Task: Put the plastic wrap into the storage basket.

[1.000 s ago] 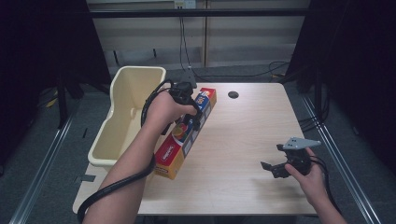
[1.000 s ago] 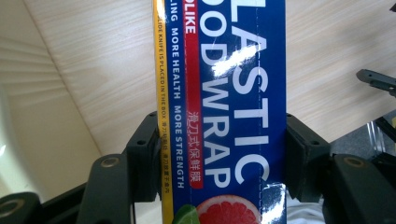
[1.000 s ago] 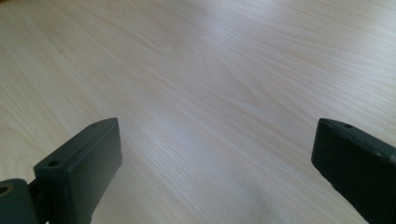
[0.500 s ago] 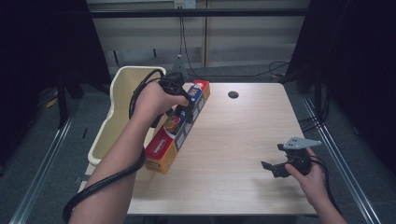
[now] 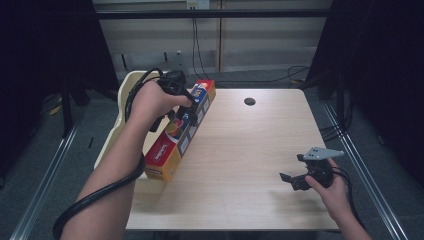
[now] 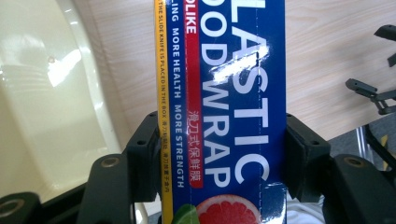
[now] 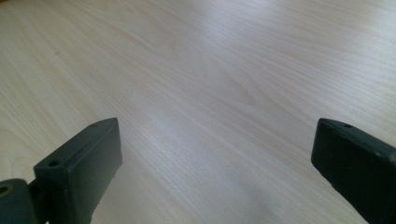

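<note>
One long box of plastic wrap [image 5: 181, 132] lies over the left edge of the wooden table [image 5: 250, 150], its far end near the table's back left corner and its near end reaching past the table's side, next to the cream plastic bin [image 5: 131, 82]. Whether it rests on the table or is lifted clear cannot be told from the high view. The box has a blue face with large white letters reading "PLASTIC FOOD WRAP", a yellow strip along one long edge, a red band with white characters, and a picture of a cut grapefruit [image 6: 229, 212]; in the high view its side panel looks orange and red.

The left gripper [image 5: 186, 111] clamps the box across its width, one black jaw pressed against each long side, as the left gripper view shows. The left hand [image 5: 150, 100] wraps the gripper's handle, and a thick black cable [image 5: 107, 190] loops along the forearm.

The single bin sits just beside the table's left edge, touching or nearly touching the box. One small dark round hole [image 5: 249, 101] marks the tabletop near its back edge.

The right gripper [image 5: 295, 172] is well apart, near the front right of the table, held low by the right hand [image 5: 332, 187]; its jaws are spread wide with only bare wood between them.
</note>
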The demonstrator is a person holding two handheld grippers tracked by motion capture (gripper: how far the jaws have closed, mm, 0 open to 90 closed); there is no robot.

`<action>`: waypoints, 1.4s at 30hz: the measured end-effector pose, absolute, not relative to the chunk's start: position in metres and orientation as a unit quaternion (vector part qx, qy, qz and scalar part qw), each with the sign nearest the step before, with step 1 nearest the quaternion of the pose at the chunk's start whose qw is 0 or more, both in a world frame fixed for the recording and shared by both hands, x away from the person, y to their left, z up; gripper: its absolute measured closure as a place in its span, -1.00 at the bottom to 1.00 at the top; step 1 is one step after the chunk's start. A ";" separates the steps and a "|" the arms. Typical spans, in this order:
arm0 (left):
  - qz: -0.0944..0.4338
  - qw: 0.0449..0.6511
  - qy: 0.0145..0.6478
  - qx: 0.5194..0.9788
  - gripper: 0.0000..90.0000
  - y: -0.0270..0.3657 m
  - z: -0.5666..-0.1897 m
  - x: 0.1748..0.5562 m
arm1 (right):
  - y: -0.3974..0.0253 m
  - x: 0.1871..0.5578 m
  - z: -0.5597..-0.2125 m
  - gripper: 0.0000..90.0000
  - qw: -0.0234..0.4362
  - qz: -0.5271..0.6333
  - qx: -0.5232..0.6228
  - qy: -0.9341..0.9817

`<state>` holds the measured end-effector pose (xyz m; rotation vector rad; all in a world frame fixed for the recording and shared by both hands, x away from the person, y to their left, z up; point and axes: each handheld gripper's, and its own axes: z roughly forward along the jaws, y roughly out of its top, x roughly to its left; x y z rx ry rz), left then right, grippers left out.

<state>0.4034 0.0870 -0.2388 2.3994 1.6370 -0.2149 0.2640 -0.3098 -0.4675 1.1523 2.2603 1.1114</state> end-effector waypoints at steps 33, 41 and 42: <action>-0.051 0.122 0.605 0.785 -0.09 0.140 -0.210 0.403 | -0.307 0.264 -0.468 -0.96 0.183 0.392 0.404 0.806; -0.047 0.124 0.620 0.774 -0.09 0.154 -0.207 0.401 | -0.305 0.265 -0.469 -0.96 0.181 0.390 0.398 0.810; -0.046 0.123 0.620 0.774 -0.09 0.156 -0.207 0.401 | -0.305 0.265 -0.469 -0.96 0.180 0.390 0.396 0.811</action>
